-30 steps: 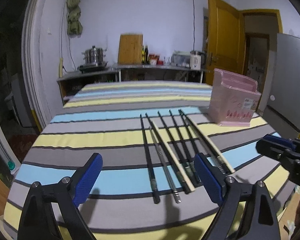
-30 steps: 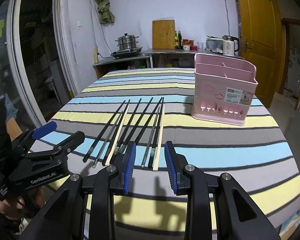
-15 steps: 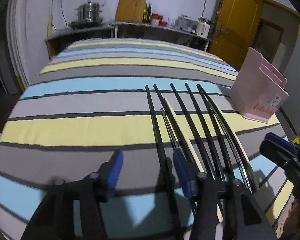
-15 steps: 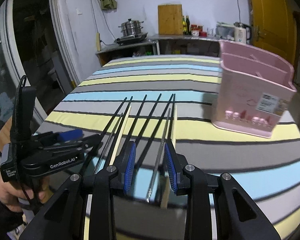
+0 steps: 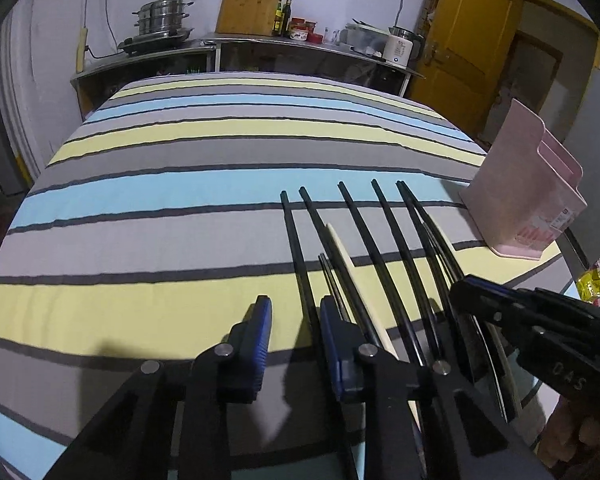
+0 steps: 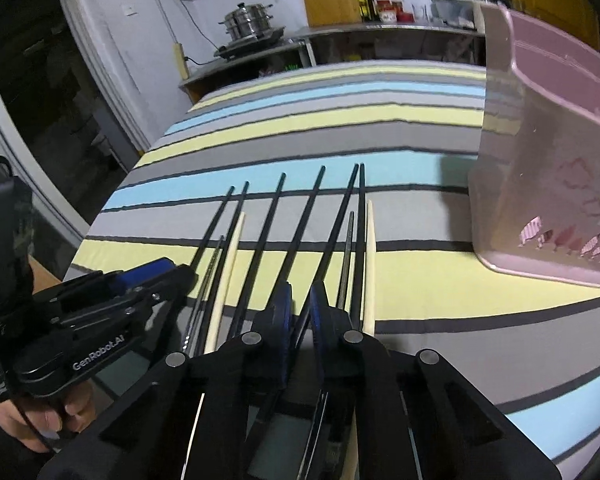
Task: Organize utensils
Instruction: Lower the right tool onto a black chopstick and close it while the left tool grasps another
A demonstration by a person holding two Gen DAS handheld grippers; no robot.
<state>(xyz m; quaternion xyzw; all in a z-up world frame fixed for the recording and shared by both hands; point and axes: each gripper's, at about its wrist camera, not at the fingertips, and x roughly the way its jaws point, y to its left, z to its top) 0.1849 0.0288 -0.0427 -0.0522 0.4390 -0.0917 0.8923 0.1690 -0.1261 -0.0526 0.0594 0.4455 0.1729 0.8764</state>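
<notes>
Several black chopsticks (image 5: 392, 236) and two pale wooden ones (image 6: 232, 252) lie side by side on the striped tablecloth (image 5: 180, 200). A pink utensil basket (image 6: 552, 168) stands to their right, also in the left wrist view (image 5: 528, 204). My left gripper (image 5: 294, 316) is low over the near ends, jaws narrowly apart around the leftmost black chopstick (image 5: 296, 248). My right gripper (image 6: 300, 300) is low too, its jaws nearly shut around a black chopstick (image 6: 306, 220); whether they touch it is unclear.
A counter (image 5: 260, 48) behind the table holds a steel pot (image 5: 162, 14), a cutting board, bottles and a kettle. A yellow door (image 5: 468, 48) is at the back right. The table edge runs close below both grippers.
Both grippers have dropped down and forward onto the near ends of the chopsticks. The left jaws closed from wide to narrow; the right jaws narrowed around a black chopstick.
</notes>
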